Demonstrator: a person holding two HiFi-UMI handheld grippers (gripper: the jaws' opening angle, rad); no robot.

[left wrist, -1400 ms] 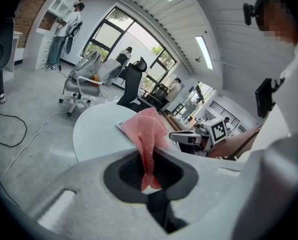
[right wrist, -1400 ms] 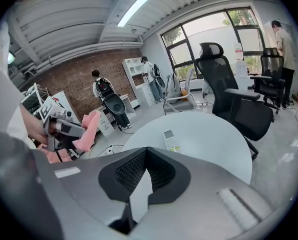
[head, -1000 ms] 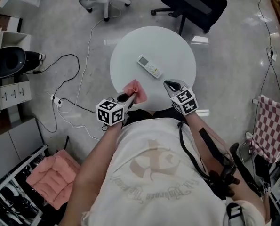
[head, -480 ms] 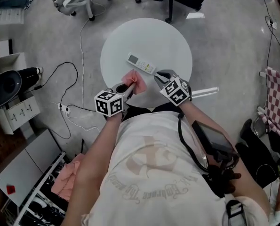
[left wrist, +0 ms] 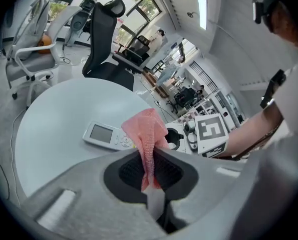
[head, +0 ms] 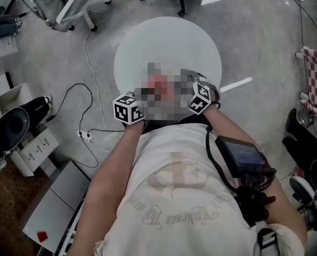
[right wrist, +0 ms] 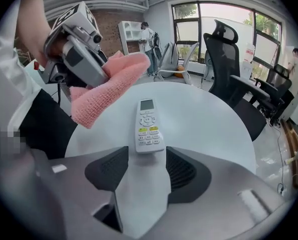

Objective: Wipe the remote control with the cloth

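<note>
A white remote control (right wrist: pixel 147 126) lies flat on the round white table (head: pixel 147 36), buttons up. My right gripper (right wrist: pixel 144 161) is open; its jaws have just been opening. The remote's near end lies in the mouth between them, and the pads do not press on it. My left gripper (left wrist: pixel 150 159) is shut on a pink cloth (left wrist: pixel 147 131), which stands bunched above the jaws. The remote (left wrist: pixel 106 135) is just beyond that cloth. In the right gripper view the cloth (right wrist: pixel 108 91) hangs left of the remote, close above the table. A mosaic patch hides this spot in the head view.
A black office chair (right wrist: pixel 229 59) stands beyond the table's far edge. A white chair (head: pixel 67 4) stands at the far left. Cables (head: pixel 86 89) trail over the floor on the left. A checkered cloth (head: pixel 315 73) hangs at the right.
Both grippers have moved forward over the table and closed in on the remote. The left one has carried the cloth up beside it.
</note>
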